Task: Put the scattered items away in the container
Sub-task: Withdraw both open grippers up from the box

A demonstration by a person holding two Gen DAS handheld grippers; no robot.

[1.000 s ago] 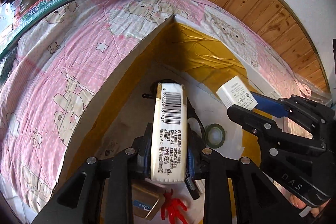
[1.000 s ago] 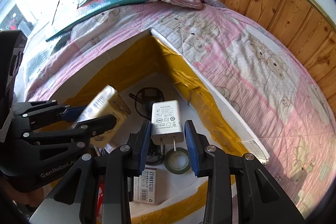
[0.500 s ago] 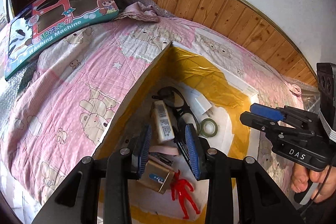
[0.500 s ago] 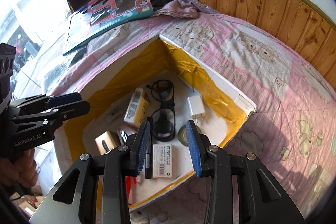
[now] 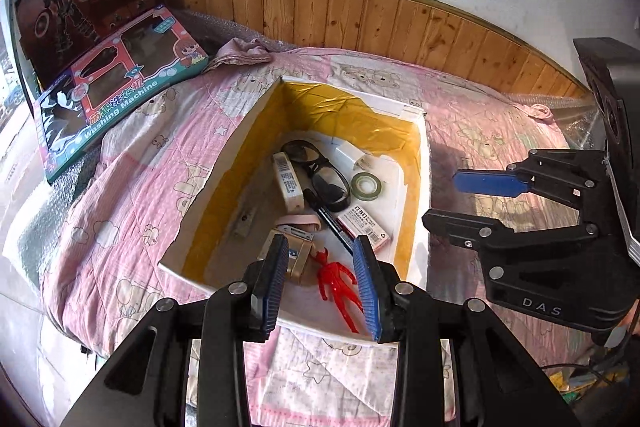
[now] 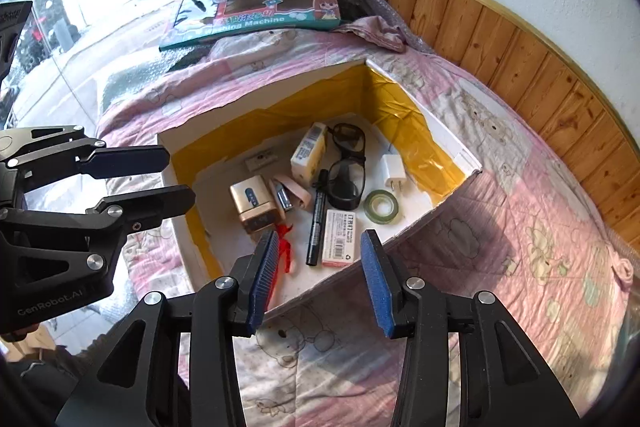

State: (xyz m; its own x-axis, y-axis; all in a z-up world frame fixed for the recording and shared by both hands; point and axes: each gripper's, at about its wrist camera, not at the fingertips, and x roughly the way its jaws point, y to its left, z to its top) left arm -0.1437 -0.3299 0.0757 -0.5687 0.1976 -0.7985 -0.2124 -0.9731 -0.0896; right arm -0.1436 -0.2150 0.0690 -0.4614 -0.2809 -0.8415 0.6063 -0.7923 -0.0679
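Observation:
A white box with a yellow-lined inside (image 5: pixel 412 183) (image 6: pixel 460 151) lies on the pink bed. It holds a white barcoded pack (image 5: pixel 287 181) (image 6: pixel 309 154), a white charger plug (image 5: pixel 347 156) (image 6: pixel 393 171), black glasses (image 5: pixel 320 179) (image 6: pixel 347 167), a green tape roll (image 5: pixel 366 183) (image 6: pixel 381 206), a black marker (image 6: pixel 316 227), a gold case (image 6: pixel 256 201), a staples box (image 6: pixel 339 238) and a red figure (image 5: pixel 338 287) (image 6: pixel 285 247). My left gripper (image 5: pixel 322 287) (image 6: pixel 134 179) hovers open above the box's near edge, empty. My right gripper (image 6: pixel 320 277) (image 5: pixel 472 203) is open and empty too.
A pink bear-print quilt (image 5: pixel 152 163) covers the bed. Two toy boxes (image 5: pixel 116 83) (image 6: pixel 256 11) lean at the far left corner beside a crumpled pink cloth (image 5: pixel 244 53). Wood panelling (image 5: pixel 400 27) runs behind the bed. The floor (image 6: pixel 72 39) lies off the left edge.
One second ago the left gripper held the barcoded pack and the right held the charger plug. Both were released into the box, and both grippers have pulled up and back.

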